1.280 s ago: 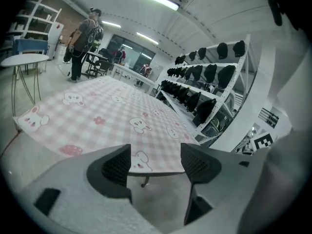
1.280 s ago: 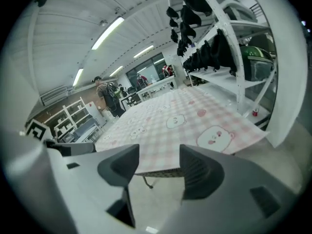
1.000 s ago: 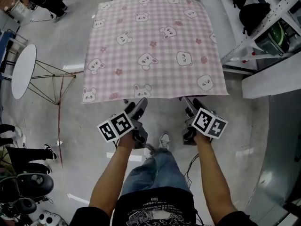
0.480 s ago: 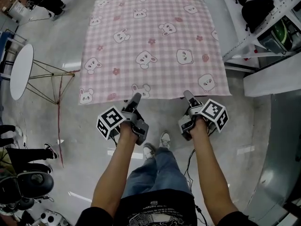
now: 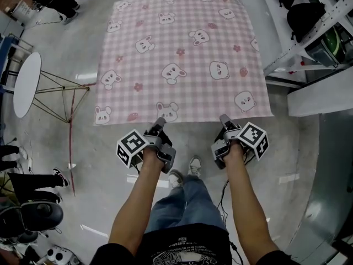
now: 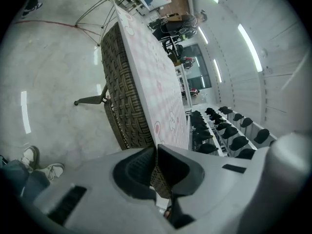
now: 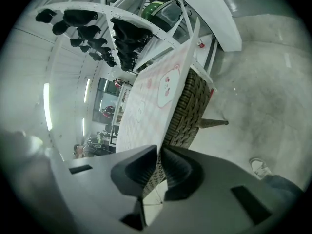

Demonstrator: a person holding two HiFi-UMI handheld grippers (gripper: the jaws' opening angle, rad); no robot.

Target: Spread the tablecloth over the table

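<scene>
Well, at the far left a round white side table (image 5: 26, 84) stands on the floor, well apart from the job, so I can ignore it.

Next comes my left gripper (image 5: 159, 123), at the near edge of the wicker table (image 6: 119, 91), left of its middle. Its jaws have just been closing and now stand together. Its own view shows the thin hem of the tablecloth (image 5: 182, 54) running straight into the seam between the pads, so I read it as pinched on the cloth, not shut on air.

The cloth is pink check with little rabbits and bears. It lies flat over the tabletop as far as I can see, its near hem along the near edge where I stand.

Further right, my right gripper (image 5: 224, 118) meets that same near edge, right of the middle. Its jaws too have just been closing. In its view they are all but together, with the hem caught between them.

I keep the two pinches well apart along one edge because that should let me draw the hem toward me evenly without skewing the cloth. By my judgement the spreading is nearly done, with only a last squaring or smoothing pull left.

At the far right a white rack (image 5: 322, 15) with dark bags stands near the table's right edge, so I would keep any pull straight.
</scene>
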